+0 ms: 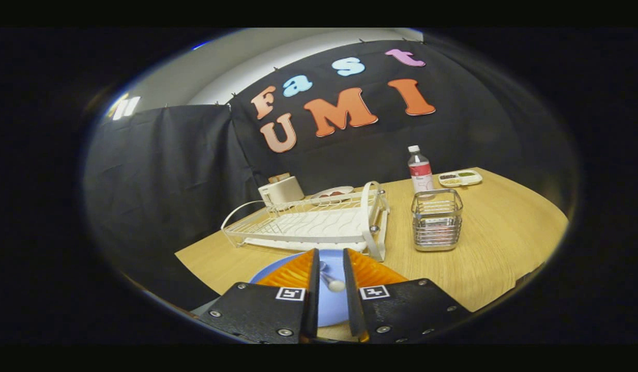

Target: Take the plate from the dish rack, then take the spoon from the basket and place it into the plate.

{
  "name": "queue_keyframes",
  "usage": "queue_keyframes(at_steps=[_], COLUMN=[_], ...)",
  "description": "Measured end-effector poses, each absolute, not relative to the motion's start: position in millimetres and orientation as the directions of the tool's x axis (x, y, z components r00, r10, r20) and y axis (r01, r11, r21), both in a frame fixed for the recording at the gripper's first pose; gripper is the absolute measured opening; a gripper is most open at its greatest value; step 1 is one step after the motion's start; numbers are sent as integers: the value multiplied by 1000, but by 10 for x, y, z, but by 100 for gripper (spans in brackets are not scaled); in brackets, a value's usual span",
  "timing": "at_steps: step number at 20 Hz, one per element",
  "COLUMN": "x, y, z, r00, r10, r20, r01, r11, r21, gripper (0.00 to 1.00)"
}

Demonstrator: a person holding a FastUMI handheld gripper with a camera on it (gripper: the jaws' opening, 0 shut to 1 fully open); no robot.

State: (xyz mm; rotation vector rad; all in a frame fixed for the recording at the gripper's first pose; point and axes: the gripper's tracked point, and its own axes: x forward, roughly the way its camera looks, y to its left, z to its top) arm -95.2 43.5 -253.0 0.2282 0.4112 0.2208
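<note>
My gripper (330, 264) sits bottom center with its 2 fingers parted, spoon (329, 278) loose between them on the plate (330, 305), dish rack (311, 225) beyond.

bottle (420, 173) label: showing a red band, print staying too small to read | gripper (331, 254): carrying two square coded markers (290, 293), no words on them | fingers: standing apart around the spoon (333, 283), which is lying on the plate (329, 310)
</note>
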Motion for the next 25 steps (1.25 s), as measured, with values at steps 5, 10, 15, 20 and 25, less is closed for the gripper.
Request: queue_keyframes(at_steps=[5,10,15,20,25], x=[-833,-583,-532,-530,-481], y=[424,337,111,57,139], z=[-2131,-1406,-878,-603,-494], r00=[923,975,997,999,999], r10=[235,145,15,-33,-33], r20=[-305,-171,-81,-29,-7], r01=[-180,-139,-17,32,32], r11=[964,989,1000,998,998], r21=[197,49,-25,-48,-52], gripper=[35,62,80,89,92])
